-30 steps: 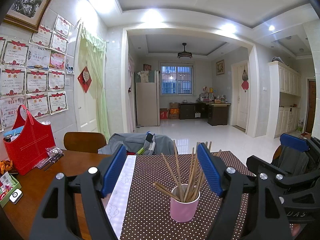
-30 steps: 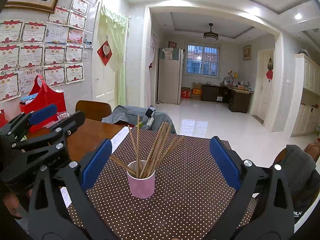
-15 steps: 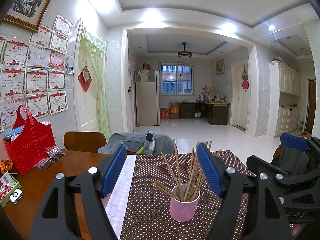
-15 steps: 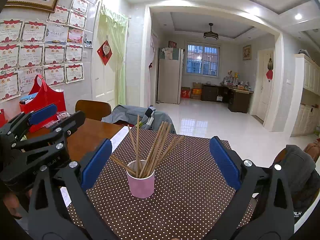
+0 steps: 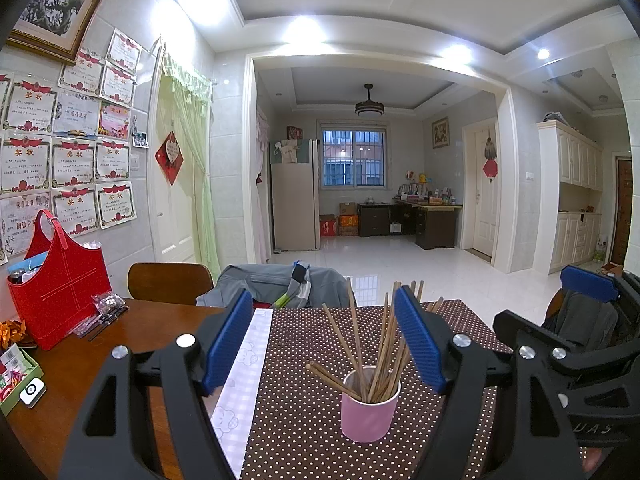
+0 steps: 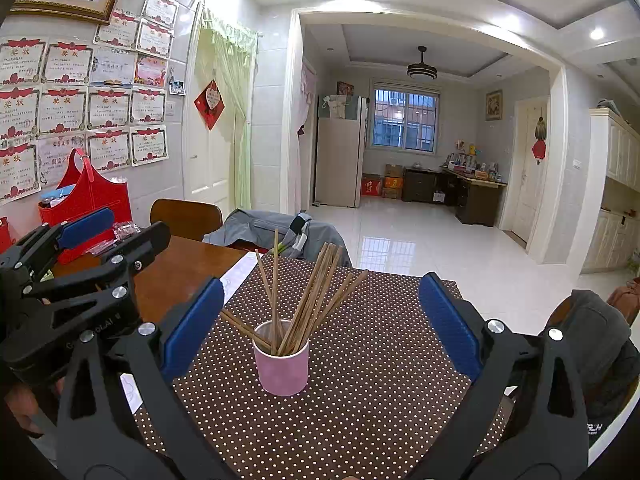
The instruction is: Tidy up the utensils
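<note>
Polka-dot cloth [image 6: 360, 408] covers the table where a pink cup [image 6: 282, 368] of wooden chopsticks [image 6: 308, 304] stands between my two grippers, the left gripper [image 5: 324, 344] and right gripper [image 6: 320, 320] both with fingers apart and empty. The sticks look light, stiff and smooth, and the cup is probably paper and easily tipped. I judge the best hold to be one stick near its upper end, pinched across its width.

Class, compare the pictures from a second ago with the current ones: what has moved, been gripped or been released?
Nothing visibly changed. Both grippers, left and right, stay open and hold nothing, and the chopsticks still stand in the pink cup.
</note>
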Demonstrator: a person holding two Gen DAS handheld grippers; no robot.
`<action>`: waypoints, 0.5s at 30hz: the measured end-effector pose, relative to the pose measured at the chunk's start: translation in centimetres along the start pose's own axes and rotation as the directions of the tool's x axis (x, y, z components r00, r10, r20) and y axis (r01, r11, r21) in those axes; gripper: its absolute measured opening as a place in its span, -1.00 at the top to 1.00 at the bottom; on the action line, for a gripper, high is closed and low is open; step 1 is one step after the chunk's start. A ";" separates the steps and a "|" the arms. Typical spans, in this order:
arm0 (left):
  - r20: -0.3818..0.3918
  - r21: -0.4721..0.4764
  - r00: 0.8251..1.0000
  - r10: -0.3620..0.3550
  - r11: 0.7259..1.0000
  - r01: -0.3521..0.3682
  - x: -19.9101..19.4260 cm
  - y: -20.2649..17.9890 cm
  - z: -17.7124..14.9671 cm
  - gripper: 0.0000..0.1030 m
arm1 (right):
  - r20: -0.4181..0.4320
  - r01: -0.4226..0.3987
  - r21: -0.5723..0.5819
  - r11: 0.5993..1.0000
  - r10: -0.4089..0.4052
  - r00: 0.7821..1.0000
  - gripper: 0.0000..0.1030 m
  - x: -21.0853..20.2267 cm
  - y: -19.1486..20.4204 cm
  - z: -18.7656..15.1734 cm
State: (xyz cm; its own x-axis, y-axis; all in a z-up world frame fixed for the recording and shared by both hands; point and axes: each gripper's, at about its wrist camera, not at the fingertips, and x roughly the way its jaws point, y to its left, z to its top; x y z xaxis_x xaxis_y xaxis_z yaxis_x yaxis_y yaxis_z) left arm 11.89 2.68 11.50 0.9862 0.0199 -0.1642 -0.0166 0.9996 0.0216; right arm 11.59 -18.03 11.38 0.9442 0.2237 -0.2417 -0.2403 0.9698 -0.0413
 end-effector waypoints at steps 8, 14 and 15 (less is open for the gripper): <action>-0.001 0.001 1.000 0.000 1.000 0.000 0.0 0.0 -0.1 -0.41 | 0.000 0.000 0.000 1.000 0.000 1.000 -0.87 0.0 -0.1 0.0; -0.002 0.001 1.000 0.000 1.000 0.000 0.0 0.0 0.0 -0.41 | 0.000 -0.001 -0.001 1.000 0.001 1.000 -0.87 0.0 0.0 0.1; -0.001 0.000 1.000 0.000 1.000 0.000 0.0 0.0 0.0 -0.41 | 0.000 0.000 -0.001 1.000 0.000 1.000 -0.87 0.0 -0.1 0.1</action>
State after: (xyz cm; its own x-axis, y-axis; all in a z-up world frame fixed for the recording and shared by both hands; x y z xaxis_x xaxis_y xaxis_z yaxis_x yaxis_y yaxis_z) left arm 11.85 2.69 11.48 0.9860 0.0202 -0.1654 -0.0168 0.9996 0.0218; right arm 11.59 -18.17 11.45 0.9441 0.2240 -0.2419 -0.2409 0.9696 -0.0424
